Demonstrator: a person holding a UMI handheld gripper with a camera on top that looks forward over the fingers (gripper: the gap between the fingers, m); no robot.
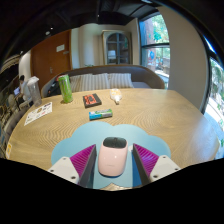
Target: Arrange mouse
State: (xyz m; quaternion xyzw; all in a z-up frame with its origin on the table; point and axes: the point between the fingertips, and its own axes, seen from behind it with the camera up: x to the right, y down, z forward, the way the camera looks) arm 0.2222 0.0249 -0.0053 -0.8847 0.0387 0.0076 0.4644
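Pale pink, the mouse [114,157] sits right between your gripper [115,160] fingers, on a light blue mat [88,140] at the near edge of the wooden table [150,115]. Whether your magenta pads [84,159] actually press its sides or leave a sliver of gap, you cannot tell from here. Beyond the mouse lies a small teal object [100,115], then a dark flat box [92,100] farther on. A green bottle [65,88] stands beyond and left of the mouse, with papers [38,113] near it.
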